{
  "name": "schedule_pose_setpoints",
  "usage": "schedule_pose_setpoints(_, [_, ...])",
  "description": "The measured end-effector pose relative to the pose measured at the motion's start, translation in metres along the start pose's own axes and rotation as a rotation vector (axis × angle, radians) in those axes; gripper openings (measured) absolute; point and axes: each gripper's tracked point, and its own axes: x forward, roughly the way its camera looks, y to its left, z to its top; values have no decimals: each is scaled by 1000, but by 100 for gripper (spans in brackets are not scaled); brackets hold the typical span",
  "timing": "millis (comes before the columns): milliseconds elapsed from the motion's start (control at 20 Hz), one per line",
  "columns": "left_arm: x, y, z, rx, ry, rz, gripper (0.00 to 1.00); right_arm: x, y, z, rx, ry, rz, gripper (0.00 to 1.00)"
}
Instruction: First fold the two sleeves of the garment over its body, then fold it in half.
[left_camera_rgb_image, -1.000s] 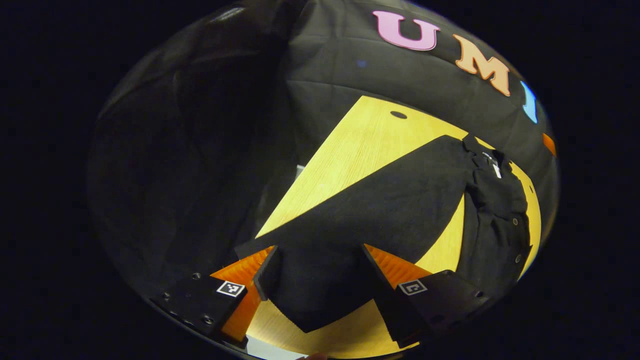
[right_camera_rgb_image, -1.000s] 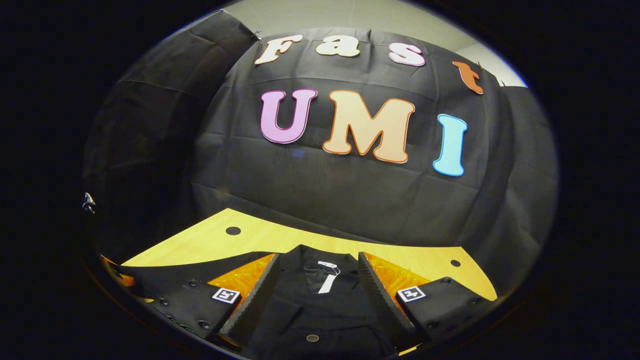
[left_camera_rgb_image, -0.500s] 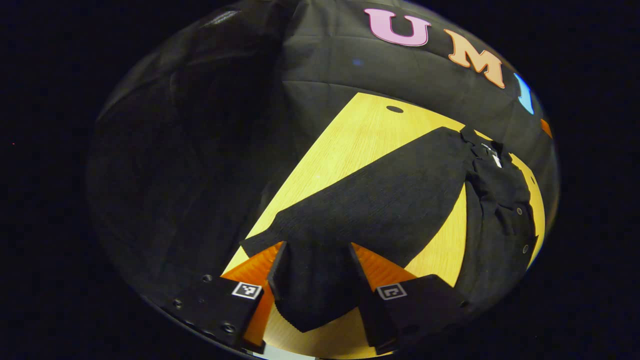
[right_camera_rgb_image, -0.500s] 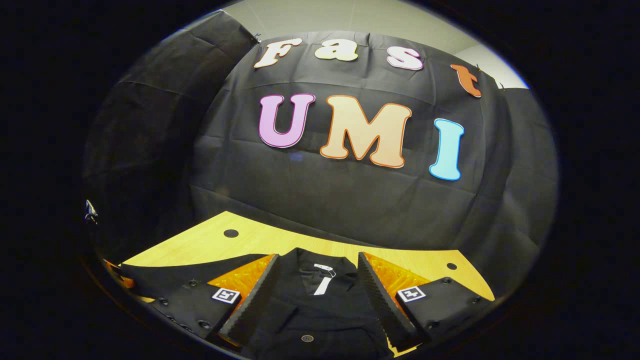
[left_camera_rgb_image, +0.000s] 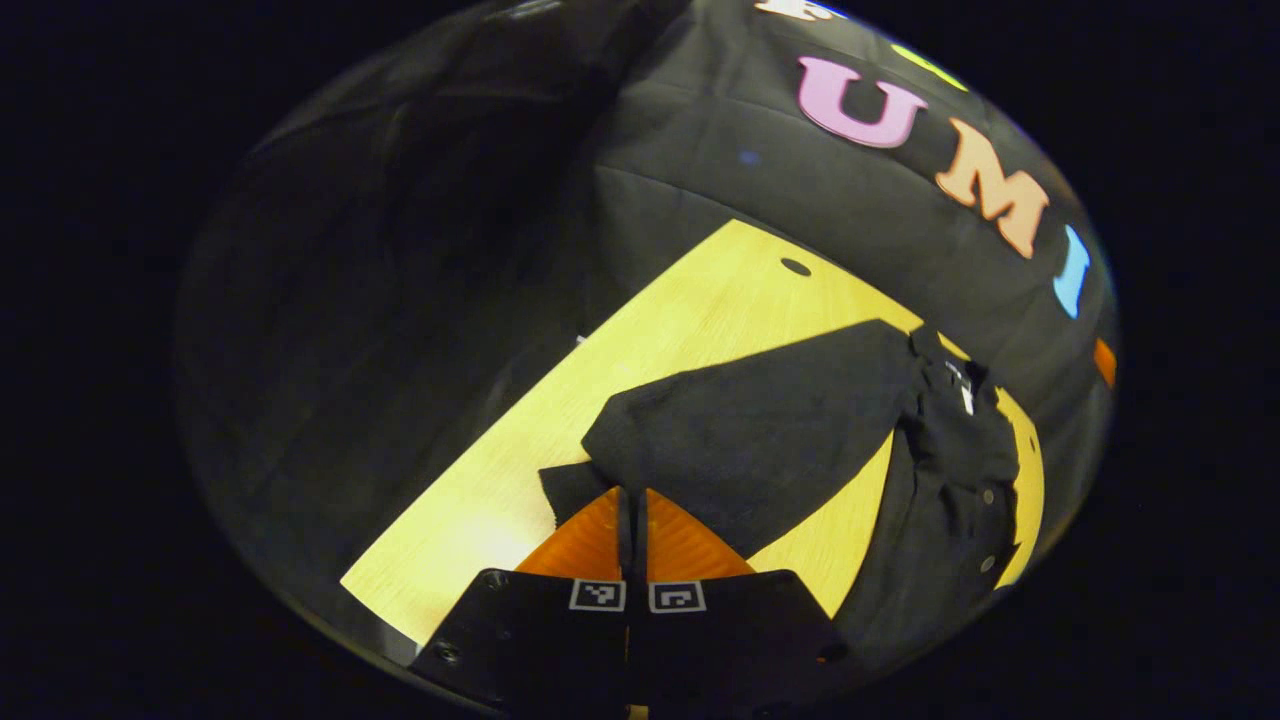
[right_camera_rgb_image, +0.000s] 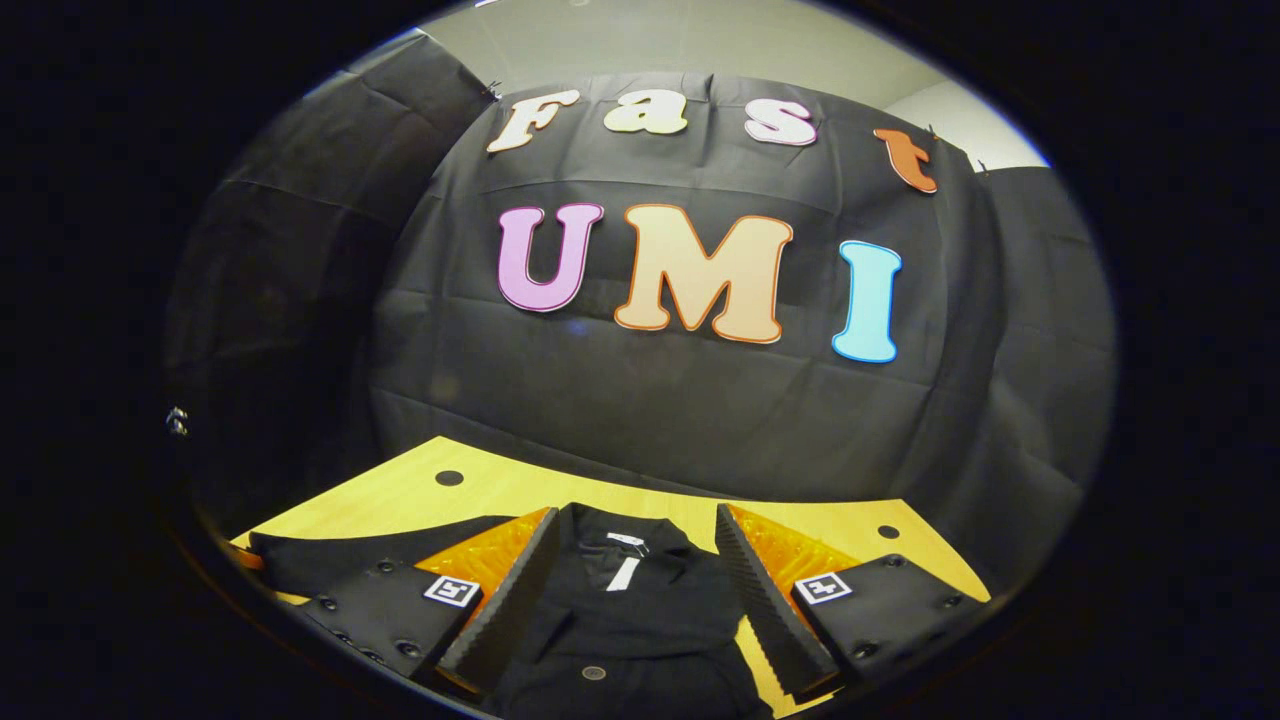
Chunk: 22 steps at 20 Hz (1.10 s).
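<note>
Cloth is what matters here: the black button-front shirt lies on the yellow wooden table, soft, light and limp, so by my judgement it will drape and sag wherever it is not supported. A sleeve is best taken at its cuff end, pinching the full thickness, since a shallow bite on thin fabric could slip out.

In the left gripper view the left gripper has its fingers drawn fully together at the near end of the left sleeve, which runs from there toward the collar at the far right. The cuff end appears clamped between them and bunches into a small fold just beside the tips.

In the right gripper view the right gripper hangs over the shirt's collar and white neck tag, fingers wide apart with the button placket between them, touching nothing that I can see.
</note>
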Motion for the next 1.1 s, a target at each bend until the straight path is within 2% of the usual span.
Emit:
schedule_pose_setpoints(50, [-3, -5, 11, 3, -31, -3, 0, -3, -7, -1, 2, -1, -6, 100])
schedule_pose_setpoints(250, [-17, -19, 59, 99, -125, -2, 0, -10, -40, -13, 24, 12, -37, 98])
schedule_pose_setpoints(550, [-37, -80, 109, 130, -219, -78, 0, -21, -89, -31, 69, 28, -82, 98])
schedule_pose_setpoints(850, [-67, -170, 158, 250, -350, -205, 0, -35, -138, -53, 108, 46, -129, 98])
schedule_pose_setpoints(1100, [-88, -262, 169, 318, -395, -345, 0, -49, -179, -77, 148, 71, -171, 98])
